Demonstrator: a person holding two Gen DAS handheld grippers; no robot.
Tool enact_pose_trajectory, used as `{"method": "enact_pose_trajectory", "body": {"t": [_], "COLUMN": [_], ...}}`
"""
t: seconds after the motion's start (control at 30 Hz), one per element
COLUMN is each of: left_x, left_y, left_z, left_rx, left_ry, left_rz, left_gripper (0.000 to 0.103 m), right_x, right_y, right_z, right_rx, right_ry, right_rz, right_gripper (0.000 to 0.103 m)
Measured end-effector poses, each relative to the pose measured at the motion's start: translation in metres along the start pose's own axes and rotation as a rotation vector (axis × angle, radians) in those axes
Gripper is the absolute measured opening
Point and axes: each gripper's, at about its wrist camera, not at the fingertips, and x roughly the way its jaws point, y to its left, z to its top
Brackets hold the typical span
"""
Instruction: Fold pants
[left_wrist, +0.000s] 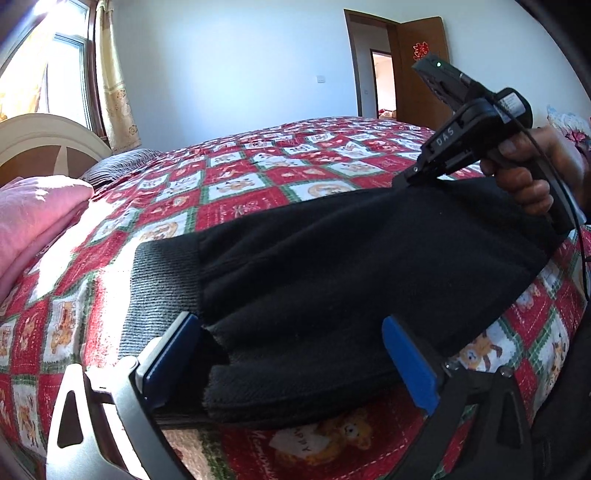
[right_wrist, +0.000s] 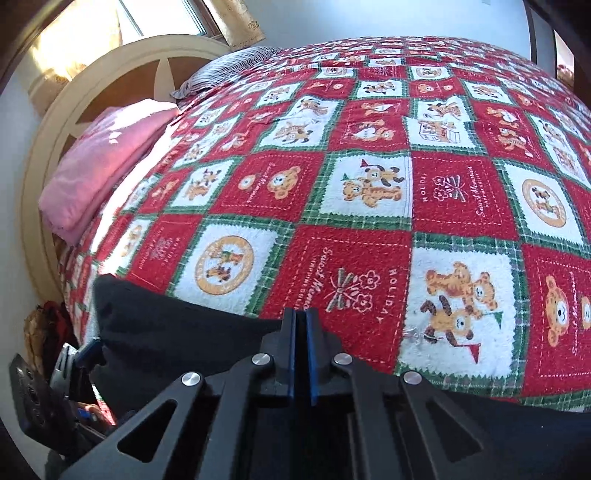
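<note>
Black pants (left_wrist: 332, 266) lie across the near edge of the bed, with the ribbed waistband (left_wrist: 162, 280) at the left. My left gripper (left_wrist: 291, 354) is open, its blue pads on either side of the pants' folded near edge. My right gripper (left_wrist: 413, 177) is shut on the pants' far right edge and lifts it off the bed. In the right wrist view the right gripper (right_wrist: 300, 321) has its blue pads pressed together on the black pants (right_wrist: 177, 325). The left gripper (right_wrist: 79, 356) shows at the lower left there.
The bed is covered by a red, white and green teddy-bear blanket (right_wrist: 369, 177). A folded pink cloth (right_wrist: 99, 166) and a striped pillow (right_wrist: 229, 66) lie by the cream headboard (right_wrist: 122, 74). An open wooden door (left_wrist: 421, 70) is in the far wall.
</note>
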Motion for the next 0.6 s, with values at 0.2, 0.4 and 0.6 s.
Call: {"method": "enact_pose_trajectory", "body": {"t": [0.2, 0.4, 0.6], "left_x": [-0.002, -0.019, -0.003], "left_y": [0.000, -0.001, -0.006], "left_z": [0.003, 0.015, 0.009], "left_rx": [-0.016, -0.076, -0.039], "left_ry": [0.015, -0.038, 0.023], "left_rz": [0.008, -0.020, 0.036], "left_gripper": [0.102, 0.102, 0.102], "right_x": [-0.014, -0.072, -0.099], "right_y": [0.007, 0.015, -0.002], "right_z": [-0.005, -0.052, -0.113], "right_rx": [-0.063, -0.162, -0.132], "right_ry": [-0.022, -0.095, -0.084], "right_rz": [-0.017, -0.054, -0.108], "right_gripper": [0.021, 0.037, 0.037]}}
